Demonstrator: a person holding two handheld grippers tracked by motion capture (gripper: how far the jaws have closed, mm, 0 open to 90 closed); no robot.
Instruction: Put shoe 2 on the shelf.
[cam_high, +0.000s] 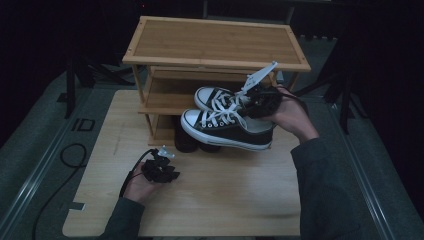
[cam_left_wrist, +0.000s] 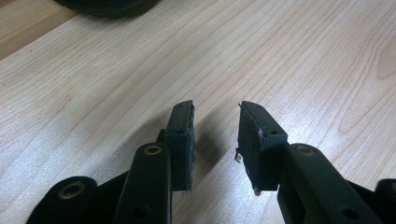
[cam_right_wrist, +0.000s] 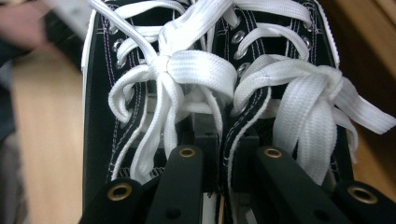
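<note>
I am at a pale wooden table (cam_high: 210, 200) in a dark room, with grey floor showing at both side edges of the table. A bamboo shoe rack (cam_high: 215, 42) with a flat top and lower shelves stands at the far edge of the table. Another dark shoe (cam_high: 186, 140) sits on the rack's bottom shelf.

My right gripper (cam_right_wrist: 219, 154), held in my right hand (cam_high: 292, 117), is lifted in front of the rack's middle shelf, toward the table's right side. Its jaws are nearly closed, pinching the inner sides of a pair of black sneakers (cam_high: 225, 125) with white laces and white soles, one sneaker on each side of the jaws. The pair hangs in the air just in front of the rack, toes pointing toward the table's left edge.

My left gripper (cam_left_wrist: 215, 140) rests low near the table's near left corner, in my left hand (cam_high: 137, 187). Its jaws stand partly open with nothing between them, just bare wood beneath.
</note>
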